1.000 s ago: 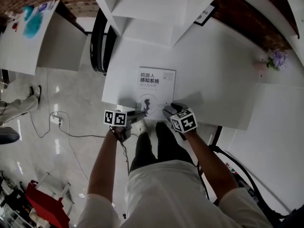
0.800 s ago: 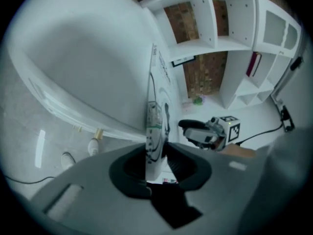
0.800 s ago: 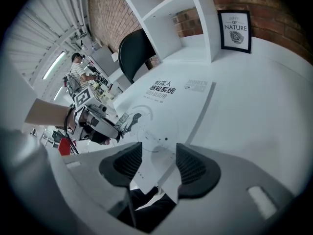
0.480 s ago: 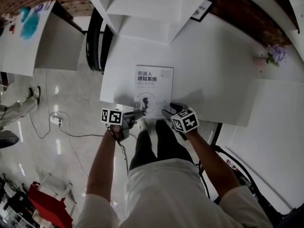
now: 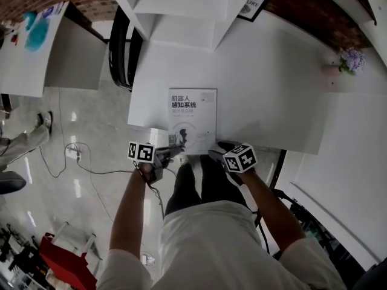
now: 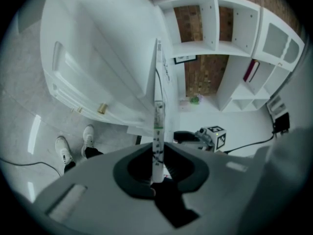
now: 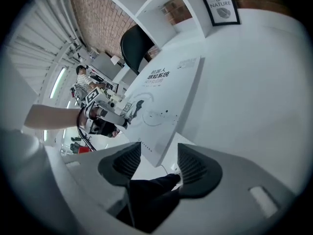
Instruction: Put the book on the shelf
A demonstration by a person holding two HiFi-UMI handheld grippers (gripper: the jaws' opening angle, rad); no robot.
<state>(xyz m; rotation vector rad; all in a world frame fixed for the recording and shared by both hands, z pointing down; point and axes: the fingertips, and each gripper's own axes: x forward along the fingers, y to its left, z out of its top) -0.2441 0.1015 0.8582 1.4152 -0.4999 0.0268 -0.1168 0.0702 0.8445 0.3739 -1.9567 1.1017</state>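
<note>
Head view: book (image 5: 193,116) lies cover-up on the white surface (image 5: 272,71), its near edge hanging past the rim. Left gripper (image 5: 171,153) is at the near left corner, right gripper (image 5: 214,151) at the near right corner.

Left gripper view: book (image 6: 157,131) is seen edge-on. The fingers (image 6: 129,173) have just been closing and now pinch it. Shelf (image 6: 215,33) stands beyond.

Right gripper view: fingers (image 7: 195,168) are spread. The book's (image 7: 161,111) overhanging corner sits between them, untouched.
</note>
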